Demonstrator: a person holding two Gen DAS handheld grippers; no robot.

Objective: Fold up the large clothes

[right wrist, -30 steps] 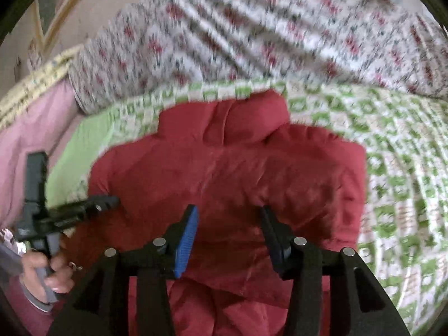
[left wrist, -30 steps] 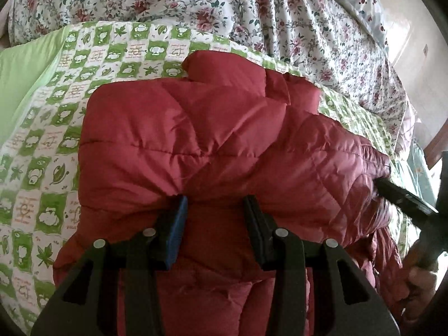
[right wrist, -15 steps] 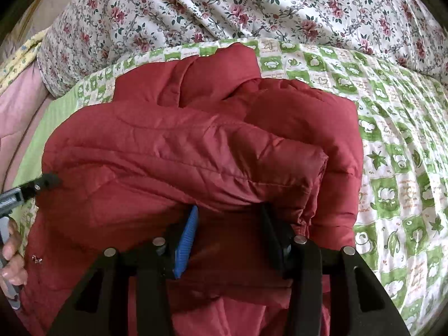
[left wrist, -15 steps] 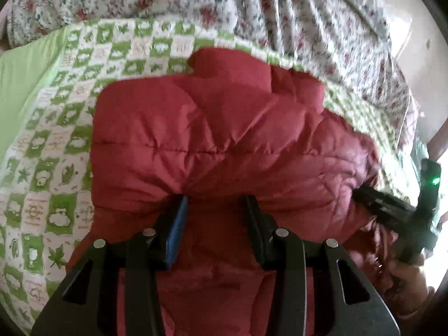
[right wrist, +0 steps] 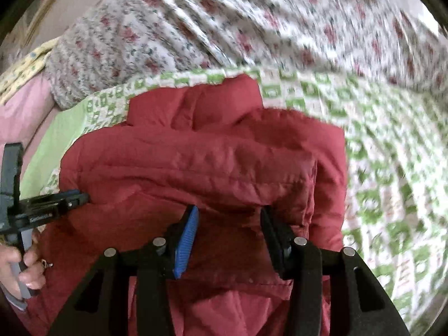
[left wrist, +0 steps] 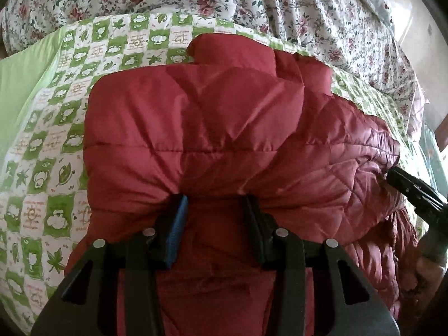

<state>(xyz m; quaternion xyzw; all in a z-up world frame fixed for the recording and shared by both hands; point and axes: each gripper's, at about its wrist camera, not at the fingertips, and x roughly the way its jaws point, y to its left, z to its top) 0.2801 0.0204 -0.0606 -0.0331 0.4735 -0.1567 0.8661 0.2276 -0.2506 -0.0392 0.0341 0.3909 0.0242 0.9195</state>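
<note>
A dark red quilted jacket (left wrist: pixel 224 140) lies on the bed, its lower half folded up over the upper half. It also fills the right wrist view (right wrist: pixel 210 168). My left gripper (left wrist: pixel 214 204) has its jaws apart, fingertips at the folded edge near the jacket's left side. My right gripper (right wrist: pixel 228 215) also stands with jaws apart at the folded edge near the right side. Each gripper shows in the other's view: the right one (left wrist: pixel 411 190) at the jacket's right end, the left one (right wrist: pixel 56 201) at its left end.
A green and white checked quilt (left wrist: pixel 56 145) covers the bed under the jacket. A floral duvet (left wrist: pixel 252 2) is bunched along the far side. A pink cover (right wrist: pixel 19 112) lies at the far left.
The folded layer has settled onto the jacket's upper half. The right wrist camera is moving fast and its picture is blurred; it has pulled back a little.
</note>
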